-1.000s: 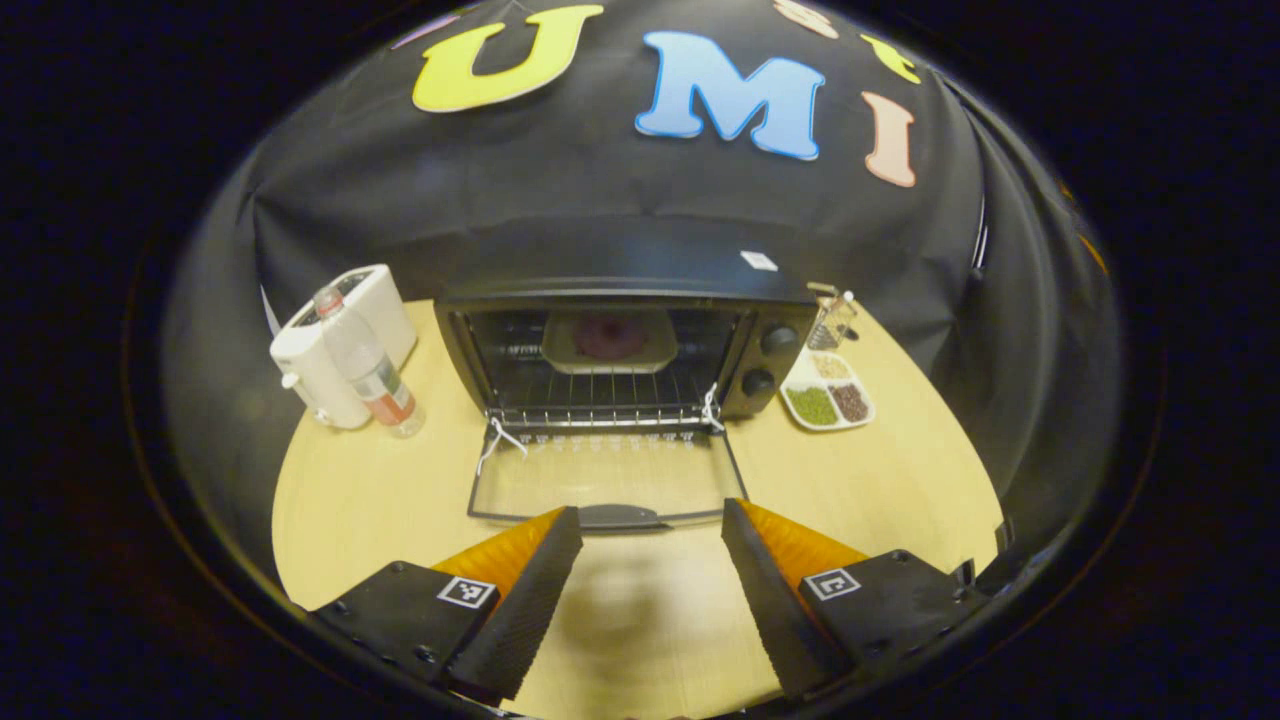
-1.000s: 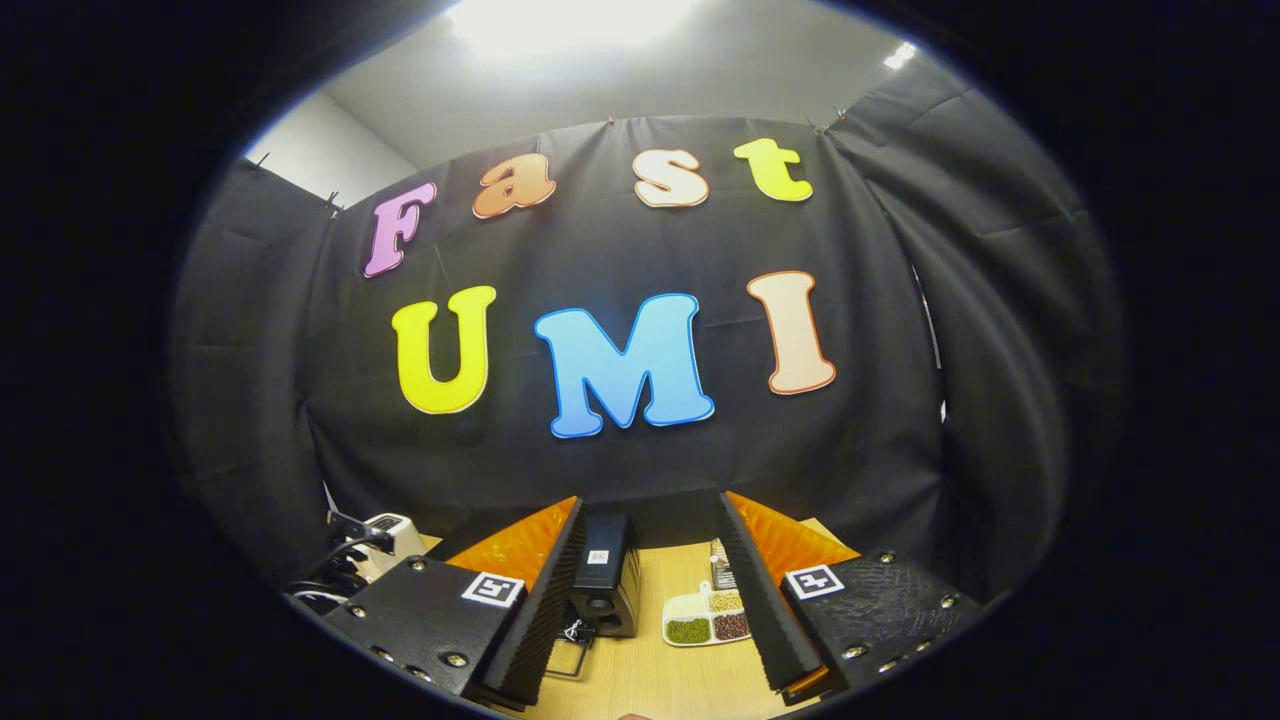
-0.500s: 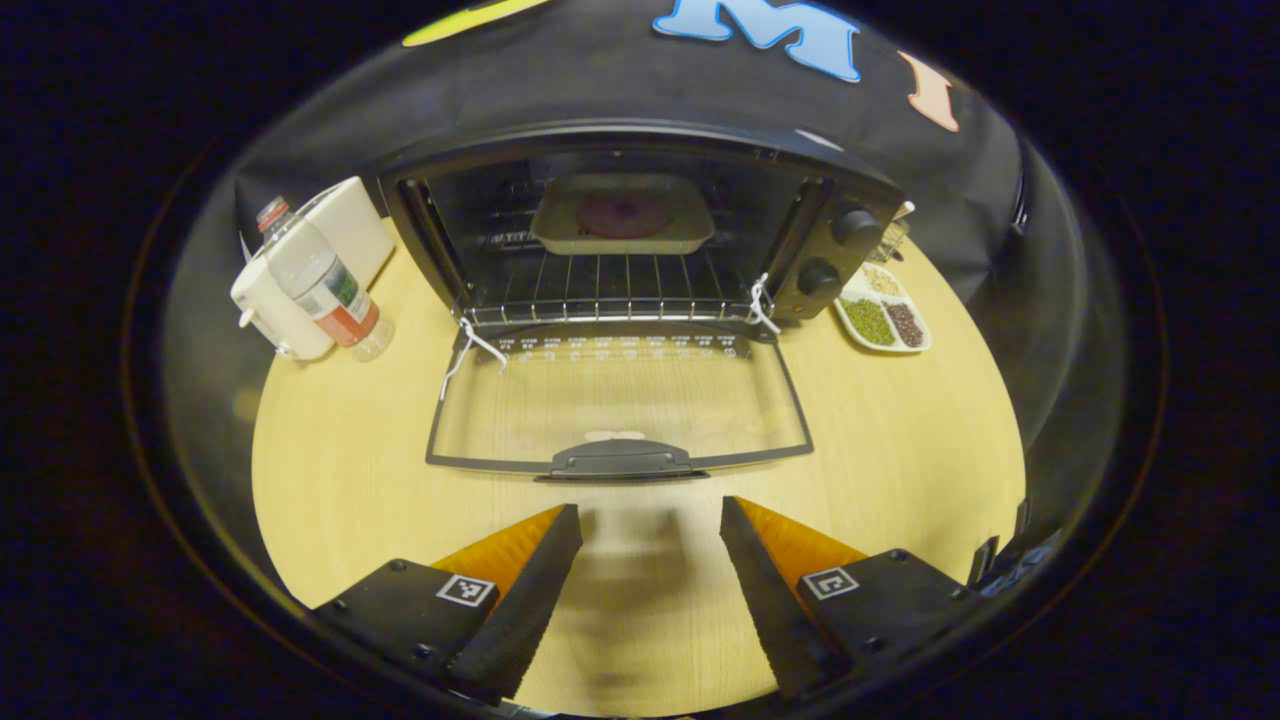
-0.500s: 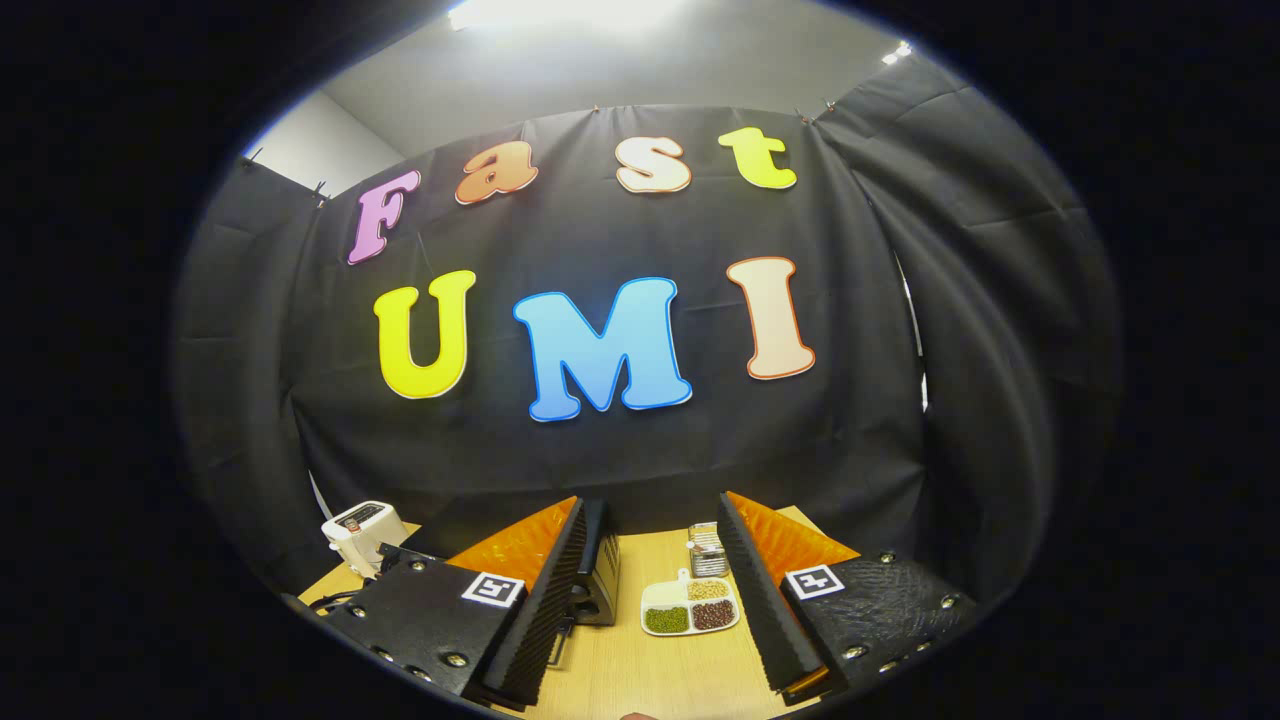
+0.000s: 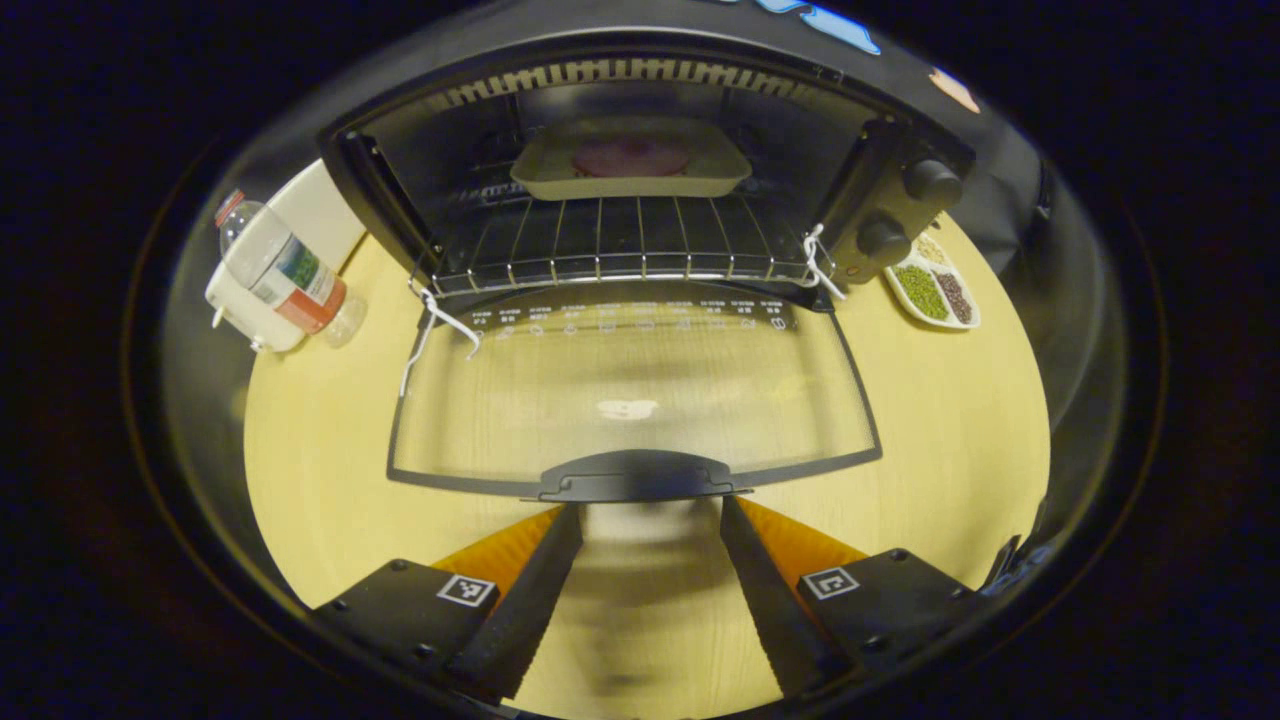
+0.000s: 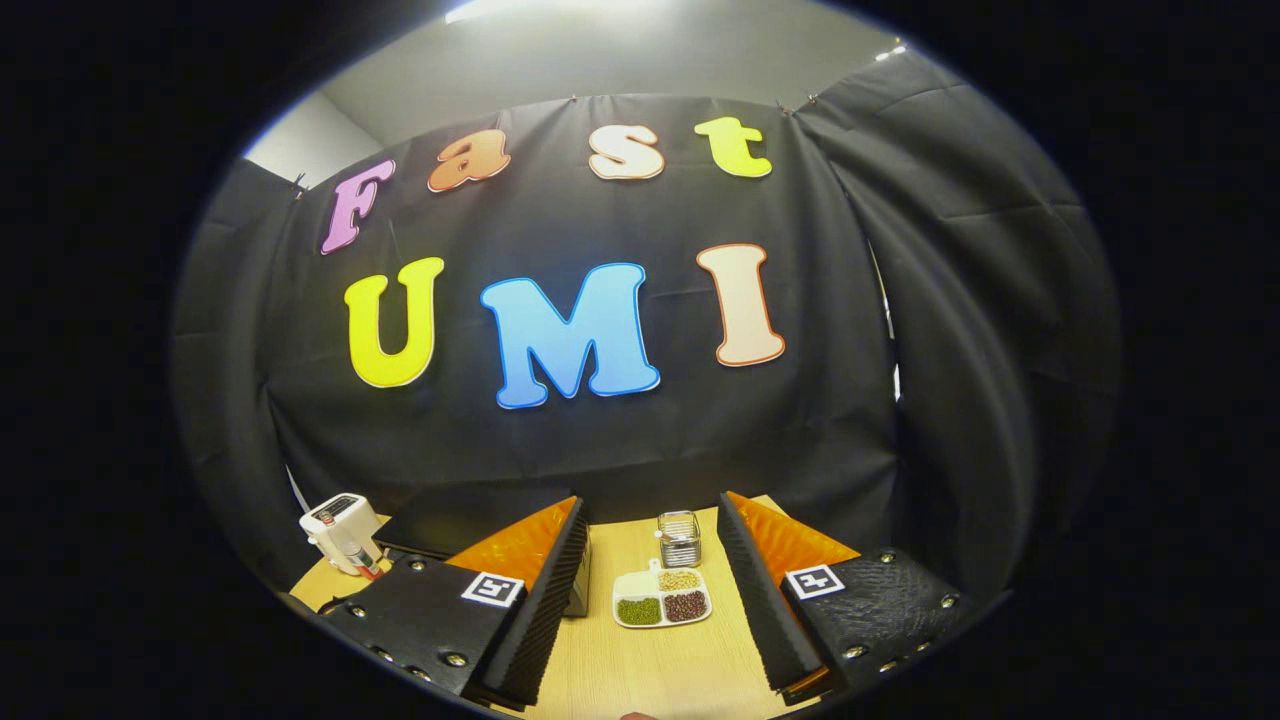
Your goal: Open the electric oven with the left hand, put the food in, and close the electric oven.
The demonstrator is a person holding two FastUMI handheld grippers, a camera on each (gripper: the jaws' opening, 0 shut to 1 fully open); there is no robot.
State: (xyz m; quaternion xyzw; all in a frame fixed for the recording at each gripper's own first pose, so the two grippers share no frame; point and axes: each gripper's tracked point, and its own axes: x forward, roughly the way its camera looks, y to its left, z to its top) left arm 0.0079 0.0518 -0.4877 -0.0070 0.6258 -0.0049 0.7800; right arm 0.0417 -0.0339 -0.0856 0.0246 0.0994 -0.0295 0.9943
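Oven [image 5: 640, 110] fills the upper half of the left gripper view, its glass door [image 5: 630, 385] dropped flat toward the camera over the pale wooden counter [image 5: 320, 440]. On the wire rack [image 5: 620, 240], toward the back of the cavity, sits a shallow beige tray [image 5: 630, 168] with a dark reddish round of food [image 5: 630, 155] in it; what the food is cannot be told. Two black knobs [image 5: 905, 210] stand on the oven's panel at upper right, and white strings [image 5: 440, 325] hang from the door hinges. The door's black handle [image 5: 640, 475] lies at lower centre, just above the tips of the left claw [image 5: 650, 515], whose fingers stand apart with nothing between them; whether they touch the handle is unclear. At upper left a clear plastic bottle [image 5: 275, 265] with a red and green label leans against a white appliance [image 5: 300, 230]. At right, beside the oven, a white divided dish [image 5: 935, 290] holds green beans in one compartment, dark red beans in another and pale grains in a third. In the right gripper view the same dish [image 6: 662, 600] lies at lower centre, with a small metal mesh basket [image 6: 680, 538] just behind it. The right claw [image 6: 650, 550] is spread wide and empty, held above the counter.
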